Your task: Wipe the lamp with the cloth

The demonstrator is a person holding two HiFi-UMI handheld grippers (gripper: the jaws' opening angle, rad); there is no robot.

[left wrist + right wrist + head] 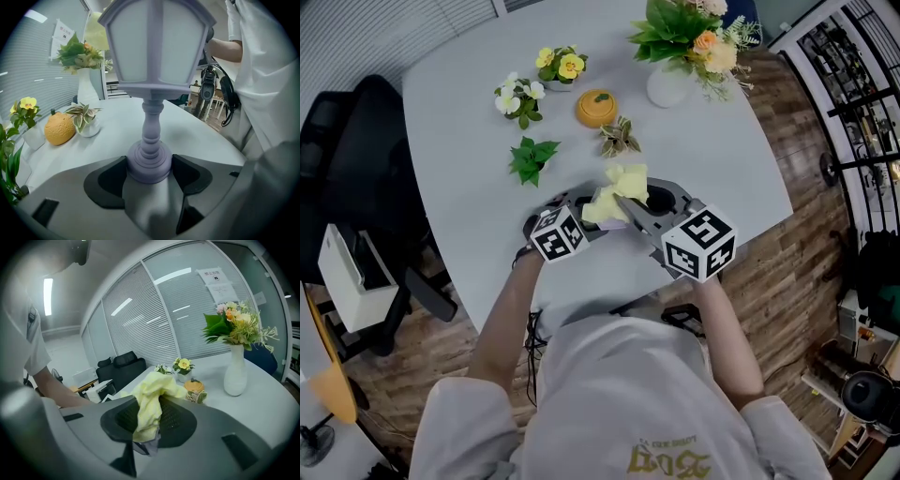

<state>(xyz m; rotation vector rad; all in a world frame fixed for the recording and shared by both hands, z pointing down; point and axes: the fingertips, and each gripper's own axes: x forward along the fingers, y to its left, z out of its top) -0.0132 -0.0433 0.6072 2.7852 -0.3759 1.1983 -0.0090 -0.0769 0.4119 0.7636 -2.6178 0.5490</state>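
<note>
Lamp (154,47) top beyond upper edge

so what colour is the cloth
The cloth is pale yellow, clearest in the right gripper view.

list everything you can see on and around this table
table: 1, pale grey, middle of the head view
vase of flowers: 1, white vase with green, peach and cream blooms, far side of table
orange ornament: 1, orange, left of the vase
yellow-flower pot: 1, yellow and green, far side
white-flower sprig: 1, white and green, left of the ornament
leaf sprig: 1, green, nearer the person
striped-leaf plant: 1, green and cream, beside the ornament
office chair: 1, black, left of table
lamp: 1, pale lilac, base gripped in left tongs
cloth: 1, yellow, pinched in right tongs
left tongs: 1, grey, shut on lamp
right tongs: 1, grey, shut on cloth
</note>
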